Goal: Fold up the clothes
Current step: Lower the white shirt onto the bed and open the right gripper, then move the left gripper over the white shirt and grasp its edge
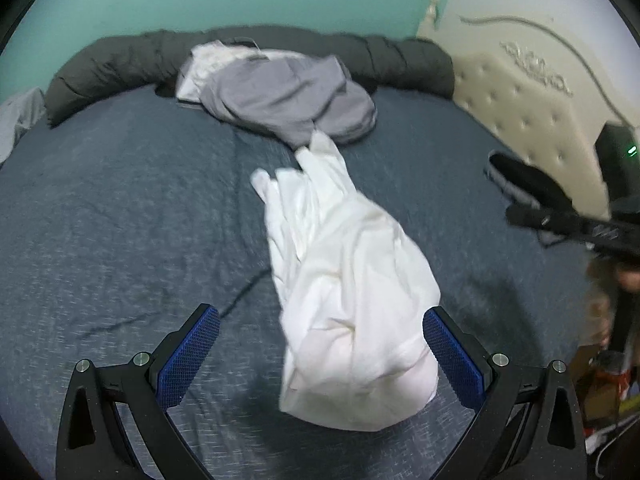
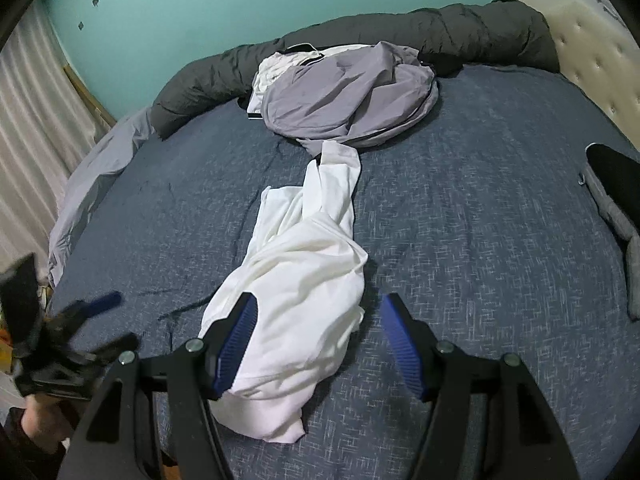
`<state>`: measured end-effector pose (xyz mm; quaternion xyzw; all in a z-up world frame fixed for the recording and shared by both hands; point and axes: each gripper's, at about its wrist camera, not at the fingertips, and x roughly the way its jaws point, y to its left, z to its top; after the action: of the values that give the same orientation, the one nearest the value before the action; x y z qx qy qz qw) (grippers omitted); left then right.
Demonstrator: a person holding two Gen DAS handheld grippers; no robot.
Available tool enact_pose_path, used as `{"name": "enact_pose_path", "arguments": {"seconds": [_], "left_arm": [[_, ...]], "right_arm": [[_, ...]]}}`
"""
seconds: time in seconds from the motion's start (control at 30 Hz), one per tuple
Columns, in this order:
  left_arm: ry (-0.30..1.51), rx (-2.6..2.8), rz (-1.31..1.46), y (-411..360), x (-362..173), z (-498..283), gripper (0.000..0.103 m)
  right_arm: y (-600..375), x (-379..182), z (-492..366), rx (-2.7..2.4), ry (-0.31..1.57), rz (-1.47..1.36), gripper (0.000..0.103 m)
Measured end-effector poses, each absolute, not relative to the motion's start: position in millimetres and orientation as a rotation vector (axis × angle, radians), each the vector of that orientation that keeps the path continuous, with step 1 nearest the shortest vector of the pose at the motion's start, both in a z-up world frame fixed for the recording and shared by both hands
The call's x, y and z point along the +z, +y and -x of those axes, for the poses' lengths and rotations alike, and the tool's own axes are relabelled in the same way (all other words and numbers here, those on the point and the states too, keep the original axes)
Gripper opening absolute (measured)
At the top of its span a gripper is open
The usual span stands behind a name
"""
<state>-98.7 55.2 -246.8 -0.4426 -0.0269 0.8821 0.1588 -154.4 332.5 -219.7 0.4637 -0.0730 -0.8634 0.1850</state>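
Currently hovering over crumpled white shirt (image 1: 344,280) on blue bedsheet (image 1: 120,220). Left gripper (image 1: 320,356) released, right gripper (image 2: 318,344) released, nothing grasped.

The shirt (image 1: 344,280) lay on the bed (image 1: 120,220) between the left claw's (image 1: 320,356) open jaws, clothes pile (image 1: 280,92) beyond it, right claw (image 2: 316,344) alongside.

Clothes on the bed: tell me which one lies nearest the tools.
The white garment, crumpled right in front of both open tools. The grey garment lies farther back, by the dark rolled blanket.
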Motion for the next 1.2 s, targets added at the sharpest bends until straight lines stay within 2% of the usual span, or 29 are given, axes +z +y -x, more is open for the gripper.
{"name": "enact_pose_path", "arguments": {"seconds": [0.3, 0.47, 0.7, 1.03, 1.2], "left_arm": [[-0.046, 2.445, 1.337, 98.5, -283.0, 125.6, 0.103], [0.059, 2.434, 1.39, 123.1, -304.4, 139.8, 0.103], [0.047, 2.424, 1.469, 126.3, -334.0, 151.2, 0.103], [0.14, 2.422, 1.495, 130.8, -351.1, 148.9, 0.103], [0.108, 2.412, 1.495, 124.9, -357.6, 146.5, 0.103]], "right_arm": [[349.3, -230.3, 154.3, -2.419, -0.251, -1.286, 0.066], [357.2, -236.2, 155.3, -2.409, -0.271, -1.286, 0.066], [367.0, -244.7, 159.1, -2.409, -0.283, -1.302, 0.066], [371.7, -260.2, 158.9, -2.403, -0.314, -1.337, 0.066], [369.6, -258.9, 158.4, -2.397, -0.303, -1.33, 0.066]]}}
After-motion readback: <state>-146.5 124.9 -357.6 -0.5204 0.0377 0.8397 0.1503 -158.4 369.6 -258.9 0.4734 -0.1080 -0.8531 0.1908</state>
